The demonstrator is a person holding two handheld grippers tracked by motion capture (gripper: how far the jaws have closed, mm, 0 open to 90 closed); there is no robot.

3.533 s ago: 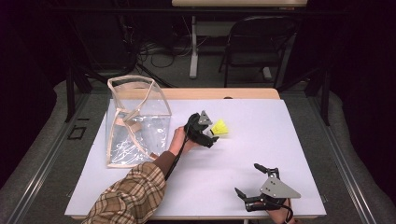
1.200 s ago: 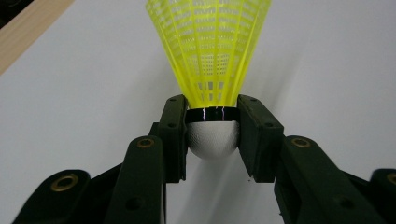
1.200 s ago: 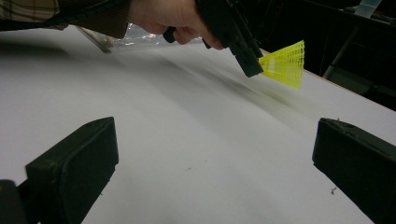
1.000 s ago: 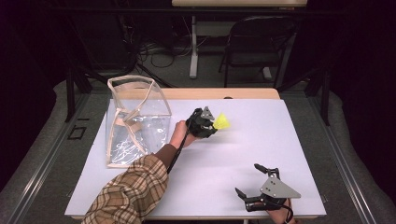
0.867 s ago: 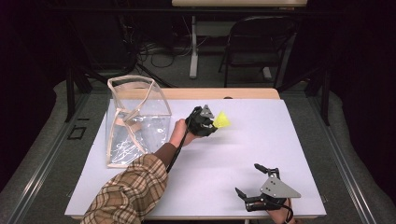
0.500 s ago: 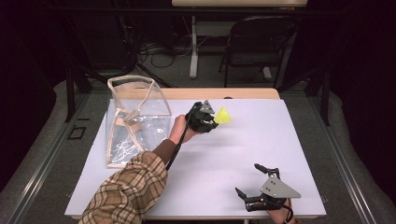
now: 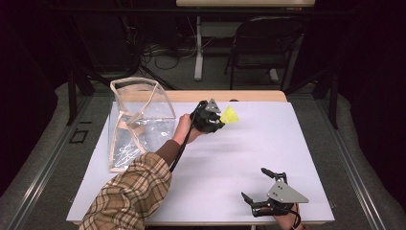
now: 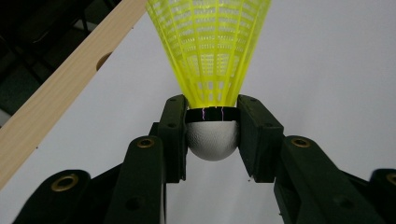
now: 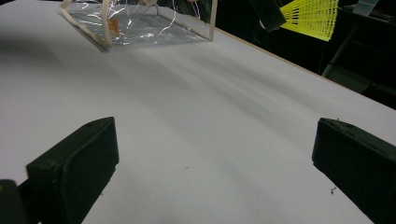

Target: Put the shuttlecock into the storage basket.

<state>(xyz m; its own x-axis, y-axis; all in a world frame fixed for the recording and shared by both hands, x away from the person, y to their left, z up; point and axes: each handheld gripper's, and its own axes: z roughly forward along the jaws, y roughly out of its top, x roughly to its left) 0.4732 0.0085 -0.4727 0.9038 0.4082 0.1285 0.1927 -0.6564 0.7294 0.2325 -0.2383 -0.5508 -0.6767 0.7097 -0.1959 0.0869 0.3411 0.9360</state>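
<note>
A yellow shuttlecock (image 8: 212, 51) with a white cork head is clamped at its base between my left gripper's (image 8: 212, 128) jaws. In the high view my left gripper (image 7: 221, 119) holds the shuttlecock (image 7: 230, 115) in the air over the far middle of the white table, just right of a clear plastic bag (image 7: 139, 120) with beige trim. My right gripper (image 7: 262, 184) rests at the table's front right with its jaws wide apart and nothing between them. The right gripper view looks across the table to the clear bag (image 9: 140, 23) and the shuttlecock (image 9: 312, 17).
The white table (image 7: 287, 143) has a wooden strip (image 7: 249, 96) along its far edge. Beyond it stand a dark chair (image 7: 263, 52) and cables on the floor. A plaid sleeve (image 7: 129, 196) reaches in from the front left.
My left gripper has lifted the shuttlecock off the table and carried it a little farther back. The right gripper has stayed in place.
</note>
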